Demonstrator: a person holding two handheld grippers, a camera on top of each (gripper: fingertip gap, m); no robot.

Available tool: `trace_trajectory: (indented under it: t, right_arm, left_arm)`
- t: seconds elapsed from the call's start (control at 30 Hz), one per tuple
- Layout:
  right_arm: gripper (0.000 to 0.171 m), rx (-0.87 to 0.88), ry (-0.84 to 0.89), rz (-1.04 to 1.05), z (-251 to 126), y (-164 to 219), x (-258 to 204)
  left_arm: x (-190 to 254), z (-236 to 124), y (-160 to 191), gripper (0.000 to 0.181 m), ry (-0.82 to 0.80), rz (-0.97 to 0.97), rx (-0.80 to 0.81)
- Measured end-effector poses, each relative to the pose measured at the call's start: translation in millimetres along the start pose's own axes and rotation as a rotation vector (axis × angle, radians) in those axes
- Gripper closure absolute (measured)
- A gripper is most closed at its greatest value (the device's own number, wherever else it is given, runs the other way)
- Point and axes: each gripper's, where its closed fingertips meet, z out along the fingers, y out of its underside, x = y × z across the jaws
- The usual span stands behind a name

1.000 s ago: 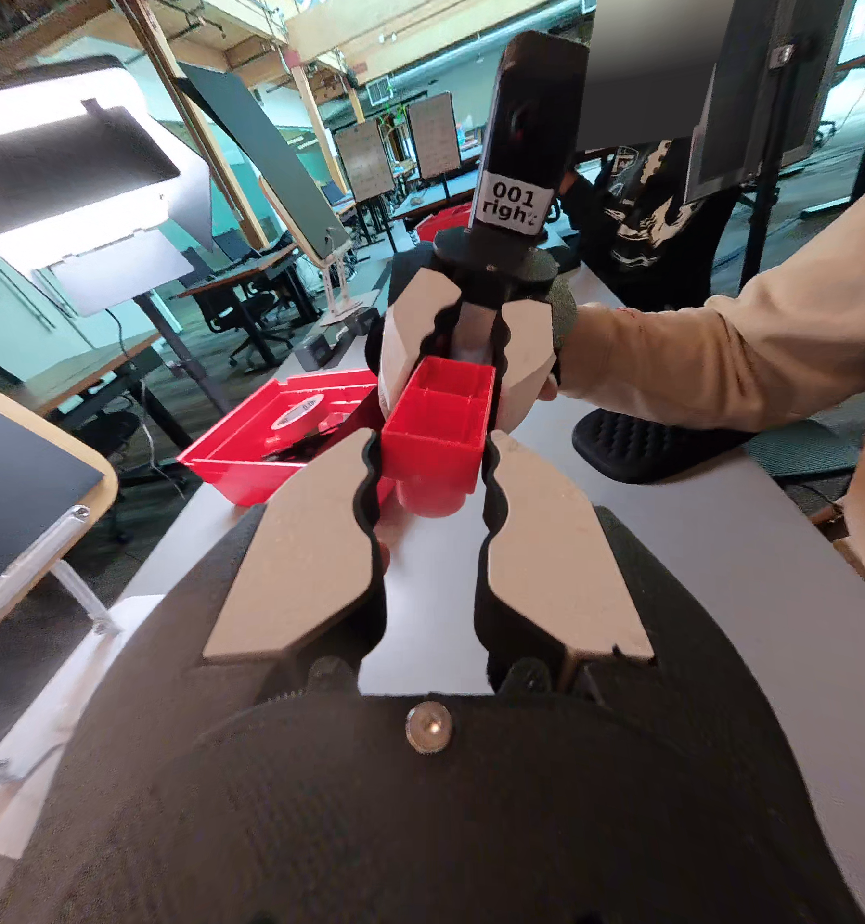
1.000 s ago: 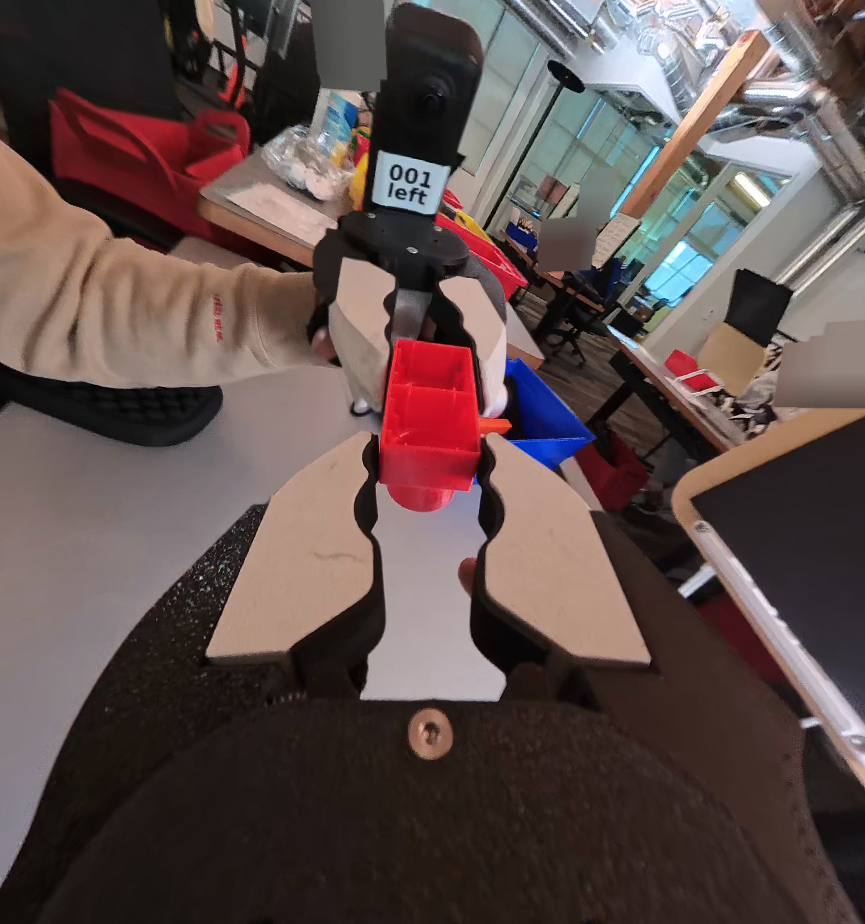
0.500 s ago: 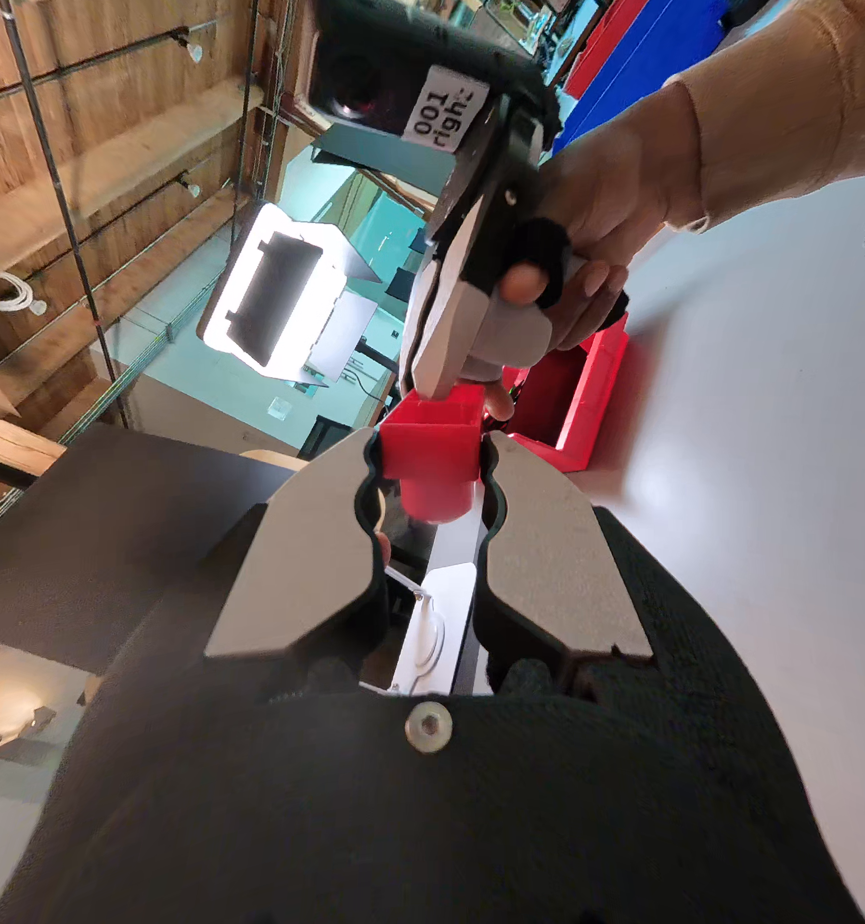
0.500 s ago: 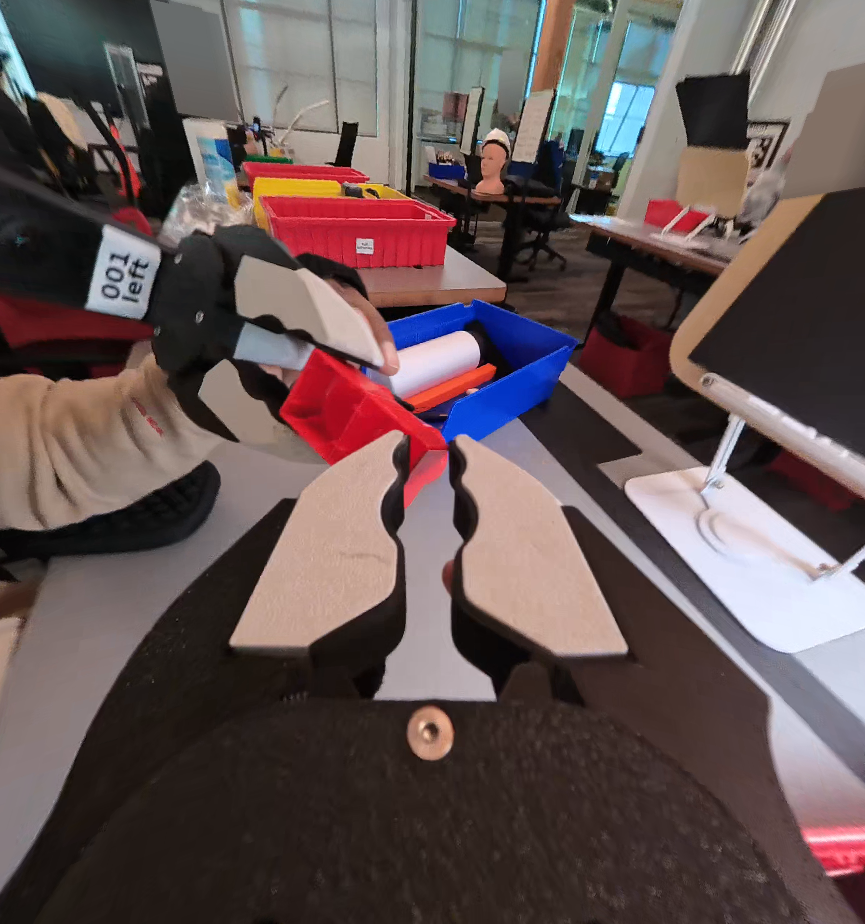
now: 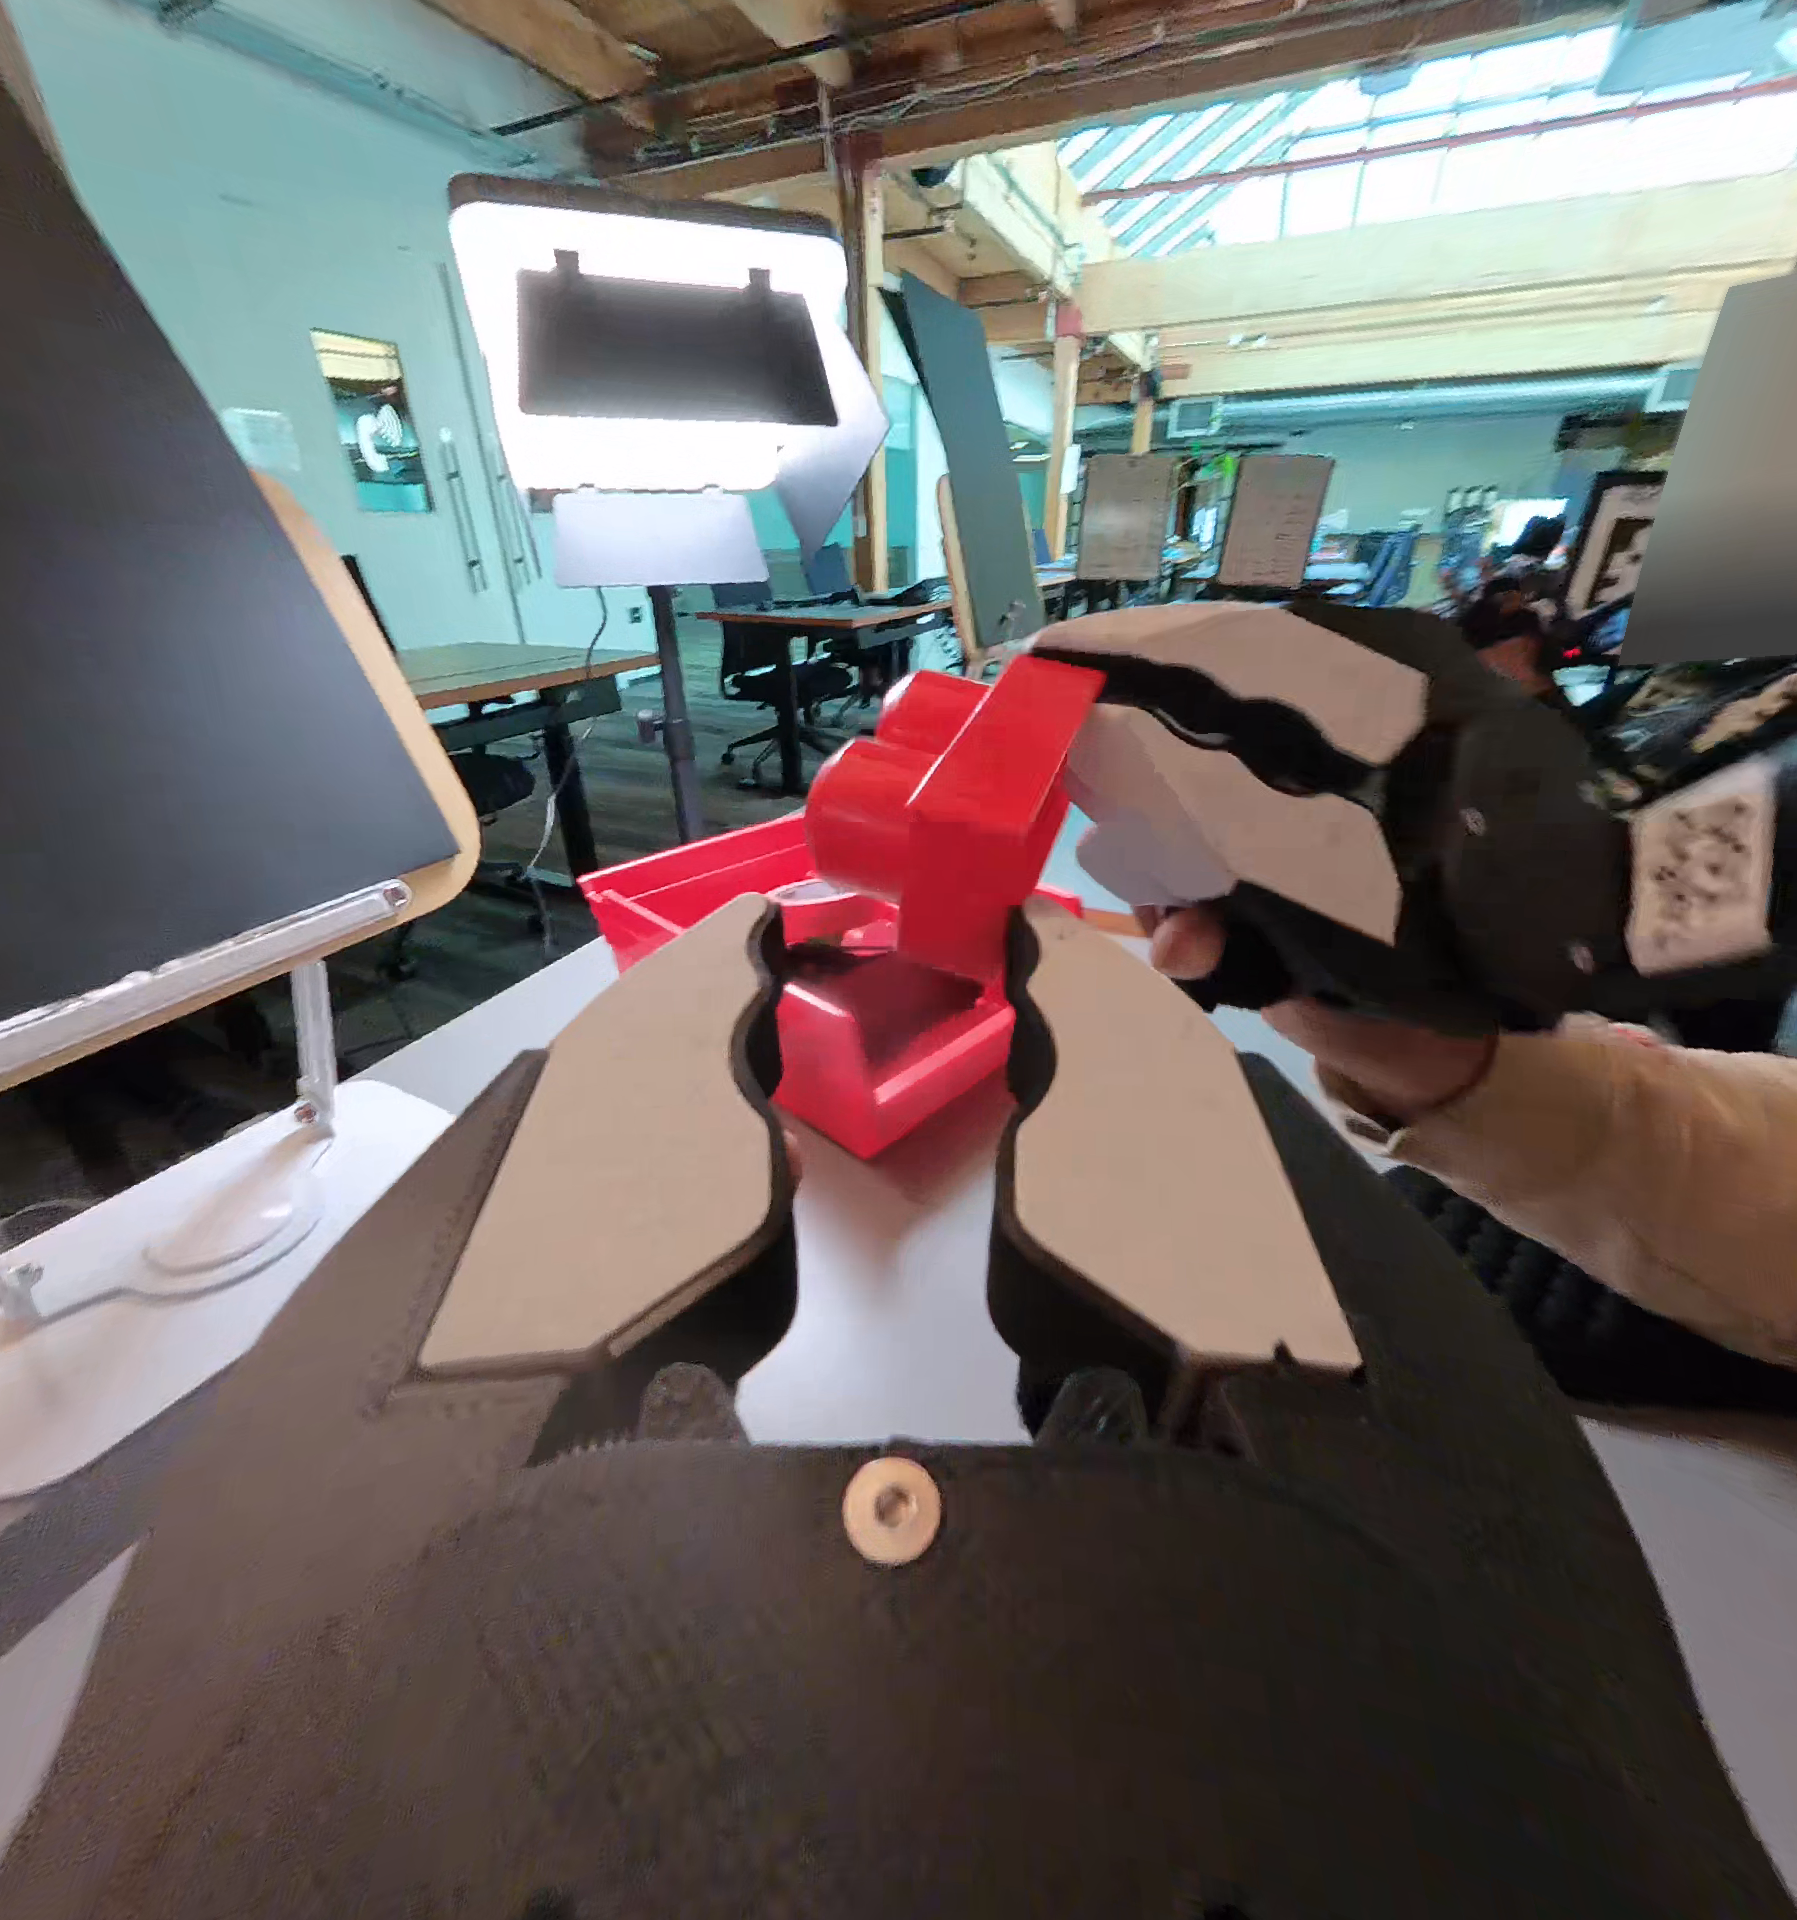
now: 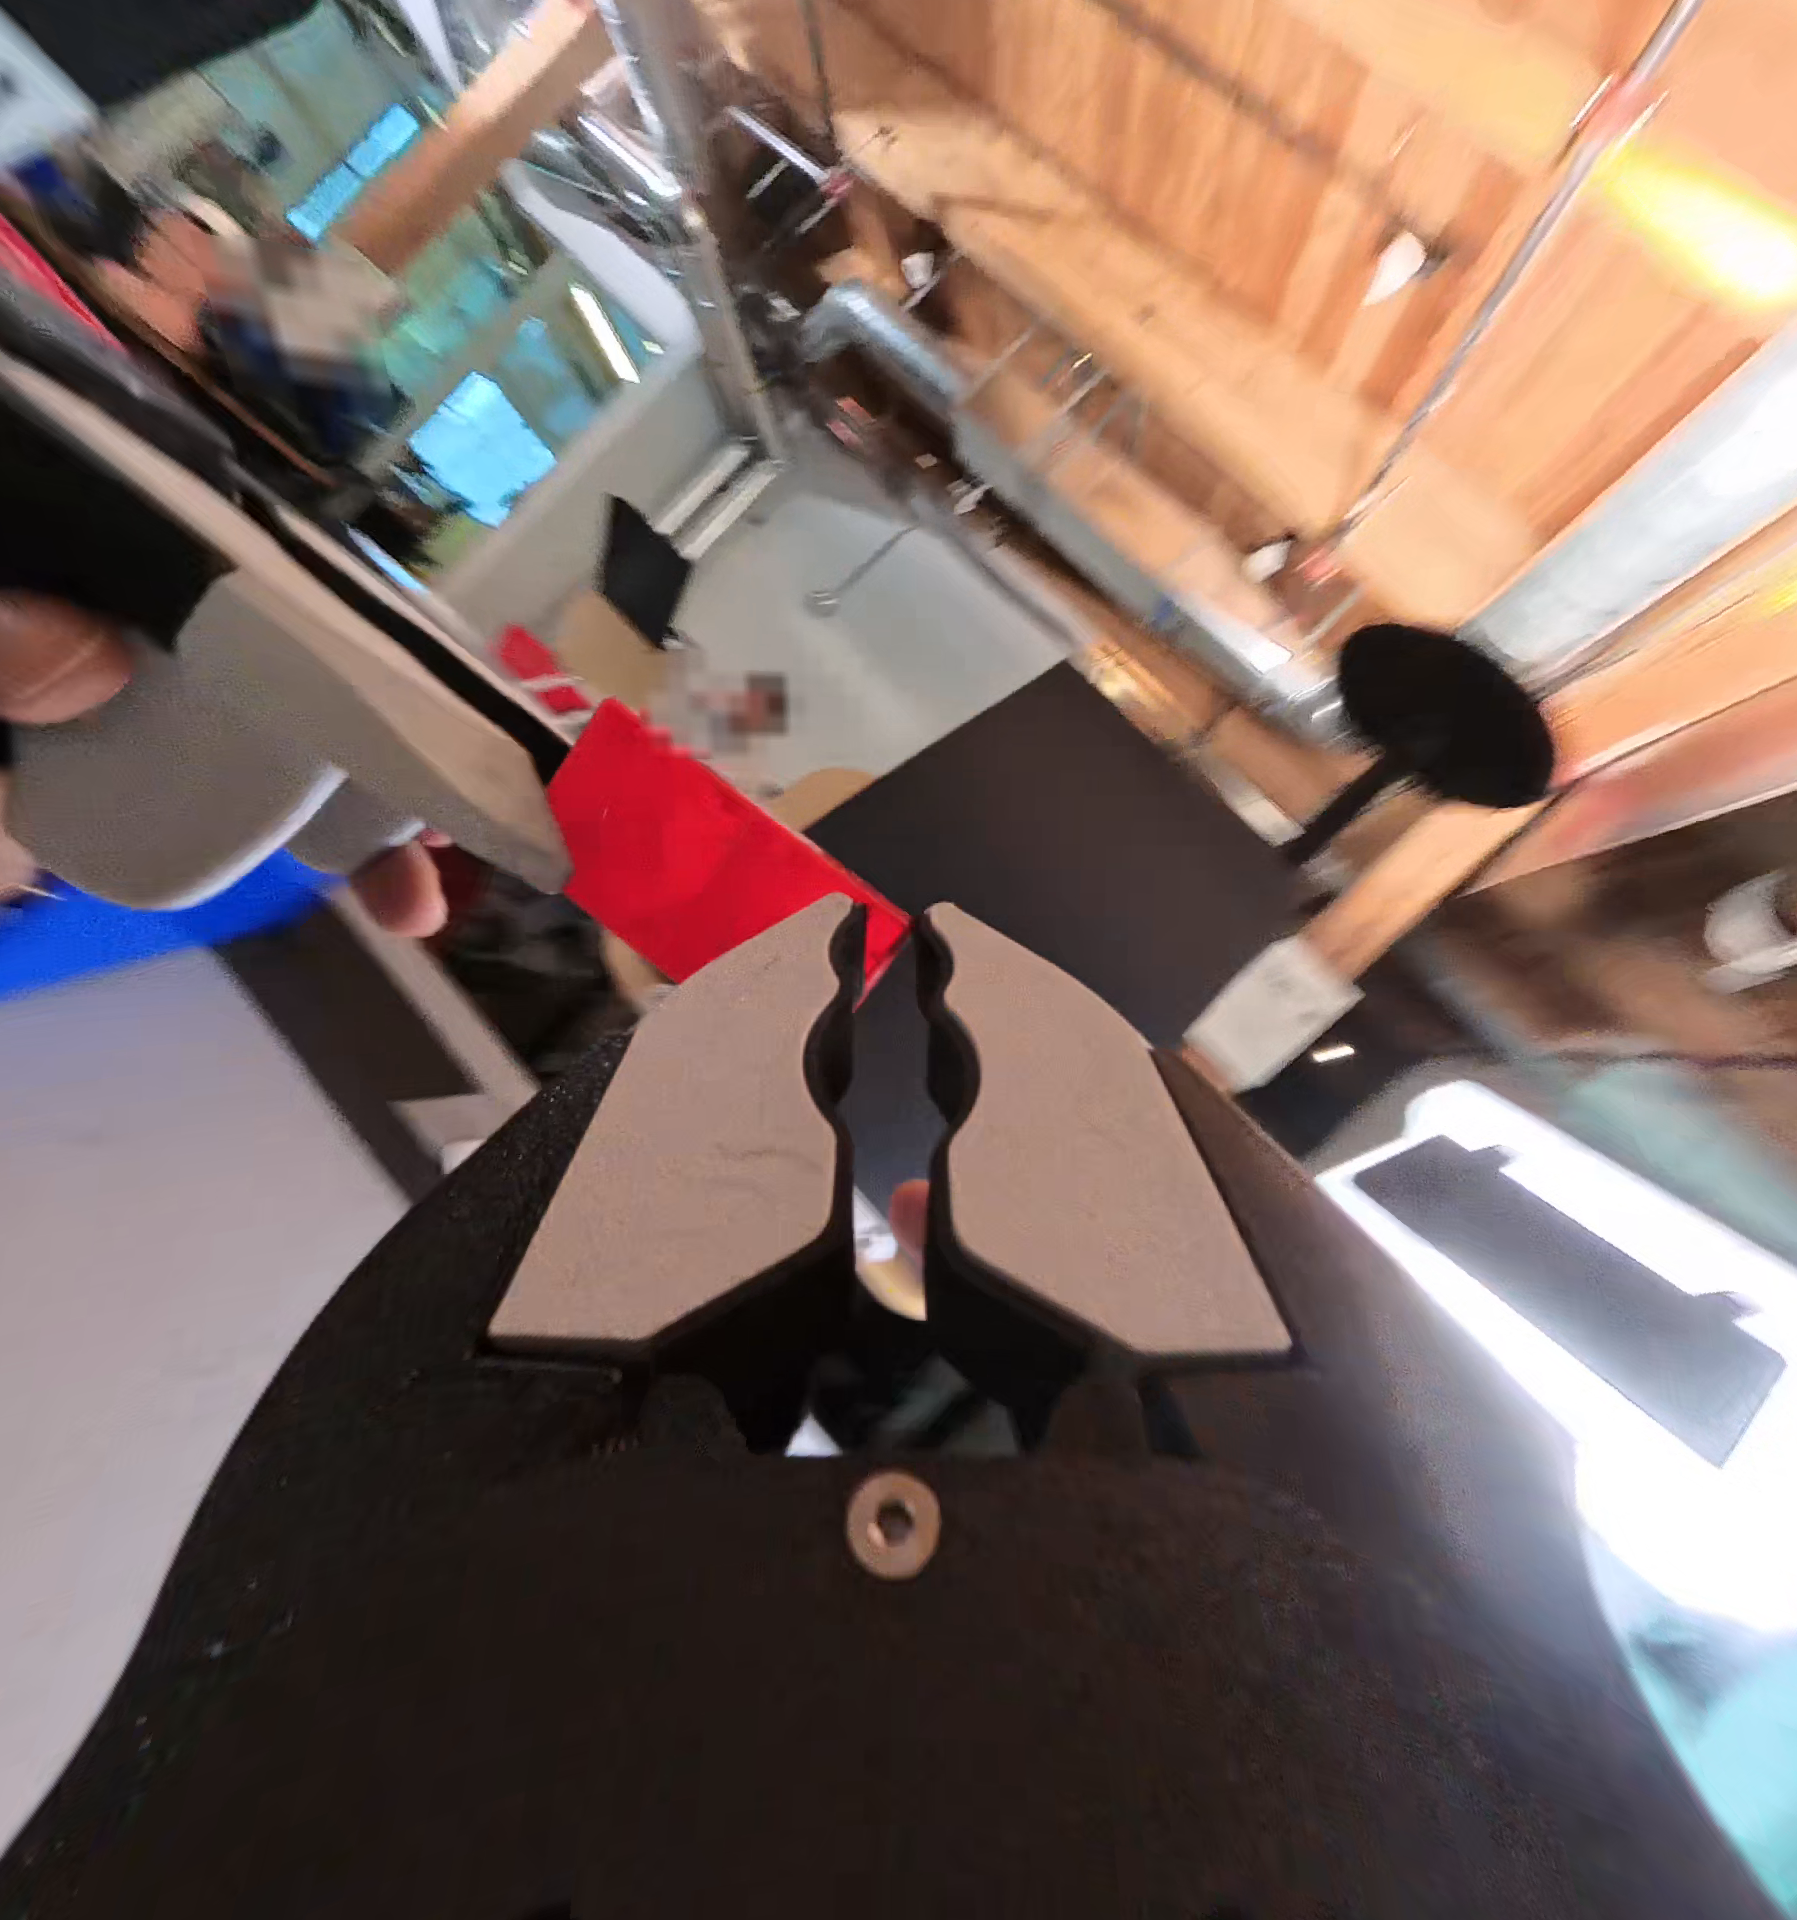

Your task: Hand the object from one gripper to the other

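Red bin (image 5: 686, 894) on grey table (image 5: 873, 1299), lit softbox (image 5: 655, 353) behind.

The right wrist view is smeared with motion blur, so the room beyond the right gripper (image 6: 889, 930) cannot be made out. There the brick (image 6: 686, 847) shows only one flat face; its near corner is hidden between that gripper's fingertips, its far end behind the left gripper (image 6: 478, 810). In the left wrist view, the bin (image 5: 686, 883) beyond the claw is mostly hidden by the brick (image 5: 961, 800).
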Motion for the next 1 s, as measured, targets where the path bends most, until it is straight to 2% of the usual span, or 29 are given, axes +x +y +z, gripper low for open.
trace_trajectory:
  t: [0.07, 0.1, 0.17, 0.23, 0.3, 0.4, 0.47, 0.5, 0.6, 0.67, 0.7, 0.77, 0.8, 0.87, 1.0]
  right_arm:
    - [0.162, 0.025, 0.063, -0.18, -1, -5, -10]
    - [0.161, 0.03, 0.067, -0.216, 0, -6, -17]
    - [0.159, 0.041, 0.036, -0.234, 1, -6, -29]
    - [0.157, 0.01, -0.068, -0.214, 5, 3, -44]
    - [0.161, -0.039, -0.272, -0.078, 5, 16, -61]
    - [0.135, -0.095, -0.457, 0.337, 2, 16, -55]
    - [0.117, -0.126, -0.568, 0.525, -2, 16, -52]
    - [0.112, -0.141, -0.595, 0.526, -4, 19, -52]
    - [0.105, -0.242, -0.672, 0.359, -10, 36, -77]
    - [0.109, -0.327, -0.726, 0.267, -13, 49, -102]
    - [0.119, -0.333, -0.739, 0.221, -15, 54, -109]
    - [0.12, -0.312, -0.733, 0.222, -13, 59, -107]
    - [0.12, -0.326, -0.693, 0.23, -9, 65, -98]
    - [0.12, -0.363, -0.606, 0.222, -5, 89, -69]
    - [0.12, -0.607, -0.301, 0.245, 0, 189, 19]
  left_arm:
    - [-6, 1, 7, 0.159, -0.058, 0.054, -0.027]
    - [-11, 2, 9, 0.161, -0.104, 0.092, -0.034]
    - [-26, -1, 12, 0.168, -0.216, 0.152, -0.045]
    - [-43, -7, 14, 0.17, -0.321, 0.257, -0.068]
    - [-58, -16, 15, 0.169, -0.405, 0.438, -0.092]
    - [-58, -23, 12, 0.17, -0.45, 0.812, -0.097]
    - [-45, -18, 20, 0.171, -0.413, 1.021, -0.134]
    - [-38, -14, 24, 0.171, -0.4, 1.092, -0.146]
    - [-10, 2, 41, 0.171, -0.312, 1.232, -0.171]
    - [6, 7, 49, 0.17, -0.25, 1.303, -0.167]
    - [7, 8, 52, 0.169, -0.242, 1.322, -0.182]
    - [-2, 6, 55, 0.161, -0.224, 1.217, -0.189]
    - [-11, 4, 54, 0.151, -0.222, 1.088, -0.19]
    - [-35, -4, 49, 0.144, -0.226, 0.816, -0.185]
    - [-81, -27, 31, 0.145, -0.281, 0.433, -0.115]
